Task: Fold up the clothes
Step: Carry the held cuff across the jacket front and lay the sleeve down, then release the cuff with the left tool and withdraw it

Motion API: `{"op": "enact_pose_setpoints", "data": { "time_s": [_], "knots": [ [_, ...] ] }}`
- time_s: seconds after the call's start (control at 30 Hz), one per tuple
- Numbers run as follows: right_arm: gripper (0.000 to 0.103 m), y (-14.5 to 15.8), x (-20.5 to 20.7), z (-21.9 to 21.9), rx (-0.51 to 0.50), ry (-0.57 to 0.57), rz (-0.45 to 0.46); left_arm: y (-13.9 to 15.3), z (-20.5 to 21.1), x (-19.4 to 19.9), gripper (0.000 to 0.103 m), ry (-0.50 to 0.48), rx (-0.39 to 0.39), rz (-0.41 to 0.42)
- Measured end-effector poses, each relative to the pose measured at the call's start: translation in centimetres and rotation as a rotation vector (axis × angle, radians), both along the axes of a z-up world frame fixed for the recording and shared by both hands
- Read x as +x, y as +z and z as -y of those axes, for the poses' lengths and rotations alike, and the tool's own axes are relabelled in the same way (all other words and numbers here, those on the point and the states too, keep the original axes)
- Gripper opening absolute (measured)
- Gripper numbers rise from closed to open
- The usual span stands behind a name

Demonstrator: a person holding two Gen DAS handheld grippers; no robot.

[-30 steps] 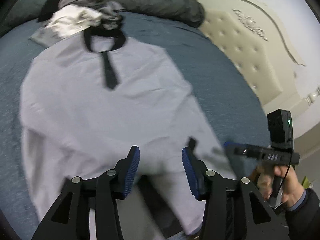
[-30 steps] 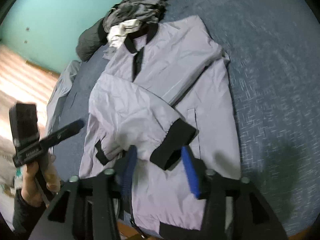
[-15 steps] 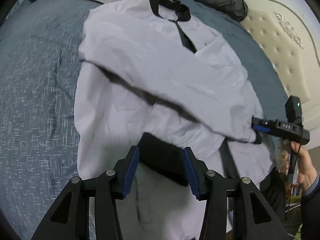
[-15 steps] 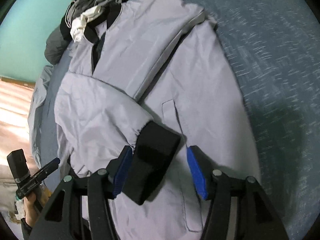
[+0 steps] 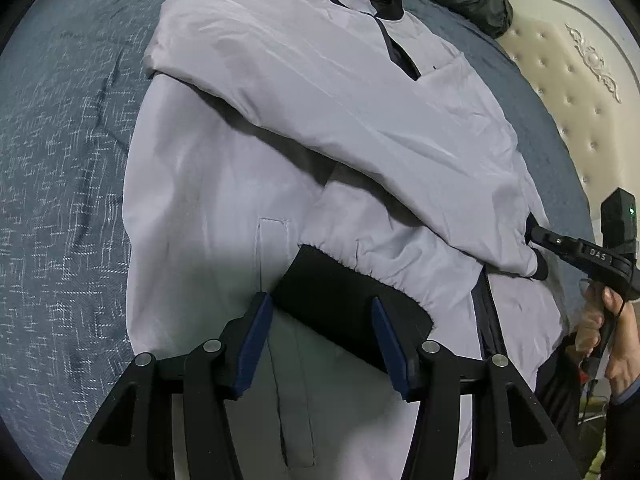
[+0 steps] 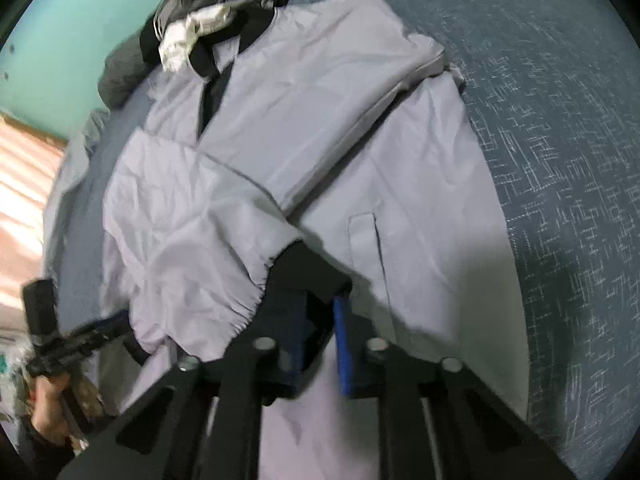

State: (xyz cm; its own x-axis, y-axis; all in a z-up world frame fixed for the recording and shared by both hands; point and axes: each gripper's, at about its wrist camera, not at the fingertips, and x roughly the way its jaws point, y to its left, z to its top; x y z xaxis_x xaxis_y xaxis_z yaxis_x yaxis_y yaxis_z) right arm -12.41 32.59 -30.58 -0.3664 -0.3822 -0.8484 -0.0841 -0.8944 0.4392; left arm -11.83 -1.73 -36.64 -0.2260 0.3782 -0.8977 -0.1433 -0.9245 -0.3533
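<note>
Operator: Jacket (image 5: 280,140) location and handling?

Technician: Flat on the bed (image 5: 60,160), sleeves crossed. Light, soft, slippery shell; take it by the firmer black cuffs. Left gripper (image 5: 318,304) fingers are opening astride one cuff (image 5: 352,308), not pressing. Right gripper (image 6: 318,302) fingers are closing on the other cuff (image 6: 308,268), apparently pinching it; the view is blurred.

Both tools are black – the left tool (image 5: 320,336) with blue pads (image 5: 252,344), silver screws; the right tool (image 5: 538,240) marked "DAS"; dark sleeve (image 5: 624,432).
</note>
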Motion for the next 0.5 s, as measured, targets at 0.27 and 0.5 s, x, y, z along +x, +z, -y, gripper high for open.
{"op": "enact_pose_setpoints", "data": {
  "time_s": [0.27, 0.5],
  "knots": [
    [0.003, 3.8, 1.0, -1.0, -0.037, 0.010, -0.104, -0.2, 0.2, 0.2, 0.056, 0.010, -0.004, 0.006],
    [0.003, 6.8, 2.5, -3.2, -0.002, -0.004, -0.158, -0.7, 0.4, 0.5, 0.056, 0.016, -0.013, 0.007]
  ]
}}
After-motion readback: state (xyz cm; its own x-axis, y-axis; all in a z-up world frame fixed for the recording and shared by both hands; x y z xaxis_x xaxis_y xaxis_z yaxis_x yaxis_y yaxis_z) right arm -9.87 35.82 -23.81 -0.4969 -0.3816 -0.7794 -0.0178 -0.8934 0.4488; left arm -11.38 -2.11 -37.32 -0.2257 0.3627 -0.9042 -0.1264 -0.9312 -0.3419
